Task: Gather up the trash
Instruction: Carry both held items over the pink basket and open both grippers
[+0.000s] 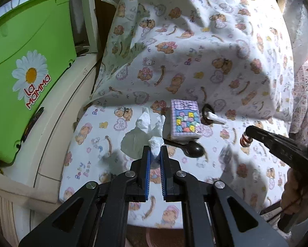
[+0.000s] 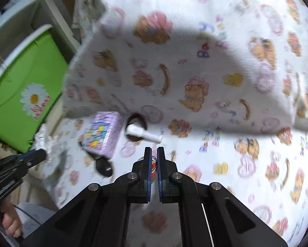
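1. Crumpled white tissue (image 1: 152, 127), the trash in play, lies on a bench (image 1: 96, 144) draped in a bear-print cloth (image 1: 195, 41); its near end is pinched between the blue pads of the left tool (image 1: 155, 151), whose jaws are pressed together on it.
2. A small orange-and-white wrapper (image 2: 154, 165) sits between the pads of the right tool (image 2: 154, 151), whose jaws are drawn in tight around it; in the left wrist view the same piece shows as a reddish scrap at that tool's tip (image 1: 246, 139).
3. A lilac tissue pack (image 1: 184, 119) with coloured squares stands just beyond the tissue, between the two tools.
4. A dark spoon (image 1: 193, 149) lies just in front of the pack, its bowl toward the camera in the left wrist view and near the left tool's tip.
5. A small white bottle-like object (image 1: 213, 118) lies tilted across a dark ring beside the pack.
6. The cloth rises in a shadowed hump behind all of these, closing off the far side.
7. A green bin (image 1: 26, 61) with a daisy logo leans on a cream unit left of the bench.
8. A hand (image 2: 10, 222) grips the left tool's handle at the lower left of the blurred right wrist view.
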`<action>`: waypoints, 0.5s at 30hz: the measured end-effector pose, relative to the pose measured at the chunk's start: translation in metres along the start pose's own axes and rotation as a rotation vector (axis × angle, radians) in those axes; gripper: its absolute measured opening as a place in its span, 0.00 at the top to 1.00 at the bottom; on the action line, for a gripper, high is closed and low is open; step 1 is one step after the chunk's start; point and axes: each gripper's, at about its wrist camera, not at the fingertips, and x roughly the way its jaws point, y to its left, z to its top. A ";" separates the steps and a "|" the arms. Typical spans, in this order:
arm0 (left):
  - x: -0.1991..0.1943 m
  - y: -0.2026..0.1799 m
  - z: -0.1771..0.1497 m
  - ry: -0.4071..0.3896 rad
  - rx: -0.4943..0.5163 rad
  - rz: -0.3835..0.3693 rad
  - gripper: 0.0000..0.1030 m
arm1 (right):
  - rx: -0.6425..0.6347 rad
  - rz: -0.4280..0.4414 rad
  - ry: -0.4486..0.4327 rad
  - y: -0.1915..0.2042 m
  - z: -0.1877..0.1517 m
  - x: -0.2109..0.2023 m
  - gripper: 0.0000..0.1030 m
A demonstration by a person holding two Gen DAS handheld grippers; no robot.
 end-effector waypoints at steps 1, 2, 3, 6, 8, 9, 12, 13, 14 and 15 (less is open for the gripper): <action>-0.005 -0.001 -0.002 -0.002 -0.003 -0.007 0.92 | 0.004 0.012 -0.009 0.003 -0.004 -0.008 0.95; -0.009 -0.002 -0.005 -0.003 -0.006 -0.012 0.92 | 0.005 0.017 -0.018 0.004 -0.007 -0.015 0.95; -0.013 -0.004 -0.007 -0.006 -0.006 -0.017 0.92 | 0.003 0.026 -0.029 0.008 -0.011 -0.025 0.95; -0.027 -0.010 -0.018 -0.011 -0.007 -0.036 0.92 | 0.001 0.043 -0.058 0.018 -0.022 -0.048 0.95; -0.035 -0.014 -0.027 -0.008 -0.012 -0.052 0.92 | 0.000 0.050 -0.077 0.027 -0.029 -0.064 0.95; -0.039 -0.016 -0.033 -0.004 -0.012 -0.061 0.92 | 0.000 0.054 -0.085 0.032 -0.034 -0.072 0.94; -0.048 -0.022 -0.050 0.003 -0.015 -0.076 0.92 | -0.001 0.068 -0.098 0.036 -0.051 -0.096 0.95; -0.051 -0.023 -0.058 0.007 -0.019 -0.087 0.92 | -0.002 0.069 -0.098 0.038 -0.058 -0.102 0.94; -0.053 -0.025 -0.063 0.010 -0.022 -0.095 0.92 | -0.004 0.065 -0.098 0.044 -0.066 -0.105 0.94; -0.056 -0.027 -0.070 0.017 -0.023 -0.106 0.92 | -0.007 0.062 -0.098 0.047 -0.073 -0.108 0.94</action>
